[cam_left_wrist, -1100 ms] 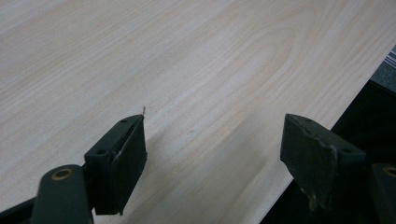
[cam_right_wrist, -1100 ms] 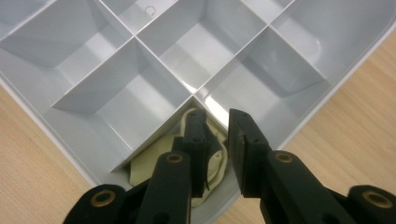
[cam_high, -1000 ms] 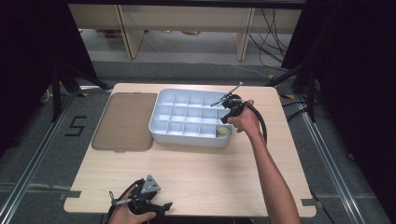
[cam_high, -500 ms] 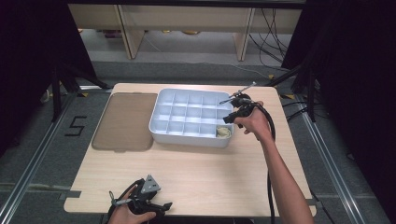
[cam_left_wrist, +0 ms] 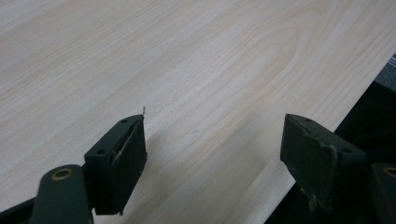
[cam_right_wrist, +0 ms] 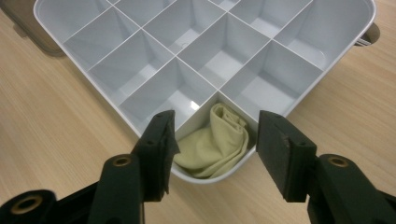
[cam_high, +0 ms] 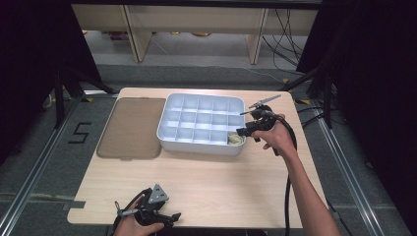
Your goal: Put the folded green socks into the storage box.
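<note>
right claw just opening — empty, above cloth

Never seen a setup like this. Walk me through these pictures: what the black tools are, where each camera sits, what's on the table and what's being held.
A person sits at a wooden table with a handheld two-jaw gripper in each hand. One camera looks down from above; one rides on each gripper. On the table are a white divided tray and a brown lid beside it. A pale yellow cloth lies in the tray's corner compartment. The right gripper, jaws just opening, holds nothing; the cloth lies free. The left gripper rests open near the table's edge.
</note>
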A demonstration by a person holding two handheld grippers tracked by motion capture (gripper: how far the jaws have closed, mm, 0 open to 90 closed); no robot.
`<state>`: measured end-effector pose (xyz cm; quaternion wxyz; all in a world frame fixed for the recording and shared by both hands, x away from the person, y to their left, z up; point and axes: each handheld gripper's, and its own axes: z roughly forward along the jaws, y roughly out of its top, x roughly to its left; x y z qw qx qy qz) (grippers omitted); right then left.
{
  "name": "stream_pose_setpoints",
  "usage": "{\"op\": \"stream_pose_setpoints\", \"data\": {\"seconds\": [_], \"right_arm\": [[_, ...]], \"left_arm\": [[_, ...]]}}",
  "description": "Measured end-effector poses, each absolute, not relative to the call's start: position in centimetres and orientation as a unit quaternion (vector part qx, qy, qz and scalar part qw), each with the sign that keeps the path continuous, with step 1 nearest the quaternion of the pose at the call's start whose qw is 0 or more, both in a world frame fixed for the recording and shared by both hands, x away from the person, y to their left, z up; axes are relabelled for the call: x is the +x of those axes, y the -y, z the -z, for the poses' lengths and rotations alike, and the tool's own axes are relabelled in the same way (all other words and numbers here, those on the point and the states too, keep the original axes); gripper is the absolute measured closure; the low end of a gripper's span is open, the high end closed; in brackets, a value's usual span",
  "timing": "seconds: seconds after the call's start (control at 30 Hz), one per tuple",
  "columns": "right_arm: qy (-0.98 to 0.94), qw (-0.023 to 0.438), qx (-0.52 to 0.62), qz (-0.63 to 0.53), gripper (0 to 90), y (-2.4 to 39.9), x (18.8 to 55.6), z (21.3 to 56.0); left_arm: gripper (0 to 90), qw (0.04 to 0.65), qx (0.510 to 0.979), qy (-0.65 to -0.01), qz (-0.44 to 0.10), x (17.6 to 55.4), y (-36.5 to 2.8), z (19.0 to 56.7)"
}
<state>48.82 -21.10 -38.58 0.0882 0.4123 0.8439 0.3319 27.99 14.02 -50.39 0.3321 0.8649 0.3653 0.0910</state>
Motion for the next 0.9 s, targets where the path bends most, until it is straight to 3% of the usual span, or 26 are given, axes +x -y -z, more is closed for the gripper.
{"op": "stream_pose_setpoints", "data": {"seconds": [0.2, 0.9], "right_arm": [[-0.831, 0.088, 0.424, -0.350, 40.8, 21.5, 47.7, 39.3], [-0.821, 0.084, 0.411, -0.387, 34.4, 22.9, 43.8, 41.4]], "left_arm": [[22.1, 0.331, 0.864, -0.368, -0.094, 28.0, -14.0, 50.4], [22.1, 0.328, 0.865, -0.369, -0.095, 28.2, -14.2, 50.6]]}}
